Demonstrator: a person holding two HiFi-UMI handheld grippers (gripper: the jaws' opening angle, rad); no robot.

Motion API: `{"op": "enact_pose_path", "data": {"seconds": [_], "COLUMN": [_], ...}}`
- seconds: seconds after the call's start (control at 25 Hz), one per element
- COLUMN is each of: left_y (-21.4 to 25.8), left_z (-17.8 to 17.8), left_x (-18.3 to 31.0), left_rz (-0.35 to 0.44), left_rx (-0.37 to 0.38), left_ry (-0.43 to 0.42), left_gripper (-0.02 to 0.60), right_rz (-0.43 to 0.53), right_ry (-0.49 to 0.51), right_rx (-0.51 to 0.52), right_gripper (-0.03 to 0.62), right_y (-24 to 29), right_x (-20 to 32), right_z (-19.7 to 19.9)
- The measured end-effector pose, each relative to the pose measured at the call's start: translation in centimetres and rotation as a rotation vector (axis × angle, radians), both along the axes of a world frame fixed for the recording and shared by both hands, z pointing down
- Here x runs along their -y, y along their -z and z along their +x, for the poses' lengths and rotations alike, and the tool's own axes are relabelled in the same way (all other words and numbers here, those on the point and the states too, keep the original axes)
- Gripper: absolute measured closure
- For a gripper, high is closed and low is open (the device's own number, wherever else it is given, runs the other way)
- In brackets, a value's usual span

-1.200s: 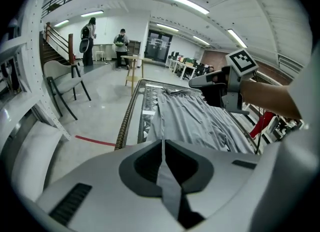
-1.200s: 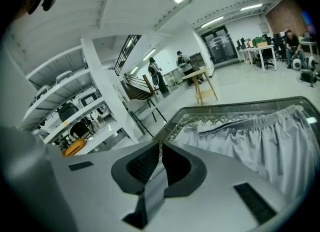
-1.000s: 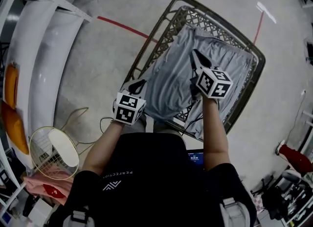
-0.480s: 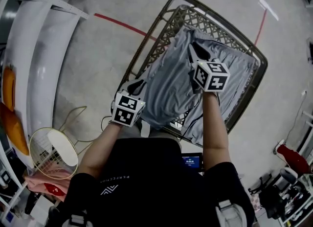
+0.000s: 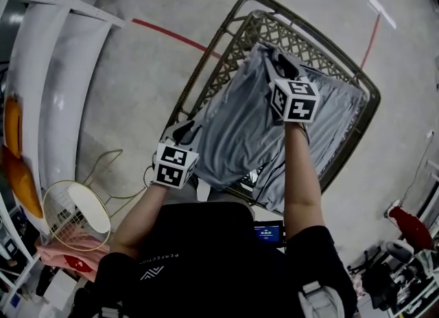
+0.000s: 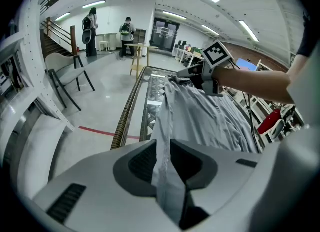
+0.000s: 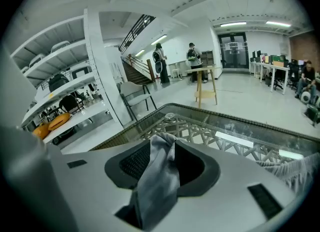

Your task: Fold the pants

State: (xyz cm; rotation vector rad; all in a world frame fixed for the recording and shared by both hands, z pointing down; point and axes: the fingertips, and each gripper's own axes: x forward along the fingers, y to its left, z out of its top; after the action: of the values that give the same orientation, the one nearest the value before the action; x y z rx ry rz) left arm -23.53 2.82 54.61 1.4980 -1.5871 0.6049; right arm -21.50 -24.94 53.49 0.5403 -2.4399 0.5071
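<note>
Half done at best, I'd say. The grey pants [image 5: 240,125] lie spread on the glass-topped wicker desk [image 5: 206,70], and 1 layer has been drawn up across the rest, so a first fold seems to be going down. Squaring it and the further folds are left.

The left gripper [image 5: 184,130] sits at the desk's near-left rim. Its jaws have just been opening, and they stand partly apart with a seamed edge of the pants running through the gap, the pads seemingly off it. The right gripper [image 5: 278,59] is over the far side. Its jaws have also just been opening and are partly apart, with a bunched corner of cloth between them.

On the near side, some cloth hangs over the rim, so that part needs pulling back onto the glass. The right gripper is close to the far rim, with little desk beyond it. To the left is bare floor, giving the left arm plenty of room.
</note>
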Motion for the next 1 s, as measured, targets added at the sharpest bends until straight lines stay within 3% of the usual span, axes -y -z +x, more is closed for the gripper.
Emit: {"op": "enact_pose_path", "data": {"seconds": [0.24,0.6,1.0], "left_y": [-0.1,-0.5,-0.8], "left_z": [-0.3,-0.5,0.3], "left_x": [0.1,0.6,0.4], "left_rz": [-0.01,-0.03,-0.048], "left_rx": [0.01,0.037,0.032], "left_ry": [0.007,0.036,0.039], "left_gripper": [0.495,0.495,0.495], "right_rz": [0.073,0.086,0.084], "right_ry": [-0.01,-0.008,-0.019], "right_rx": [-0.056,-0.101,-0.1], "right_gripper": [0.428,0.428,0.539], "right_y": [-1.5,-2.9,-2.4], "right_x": [1.0,1.3,1.7], "right_z": [-0.4,-0.3,1.1]}}
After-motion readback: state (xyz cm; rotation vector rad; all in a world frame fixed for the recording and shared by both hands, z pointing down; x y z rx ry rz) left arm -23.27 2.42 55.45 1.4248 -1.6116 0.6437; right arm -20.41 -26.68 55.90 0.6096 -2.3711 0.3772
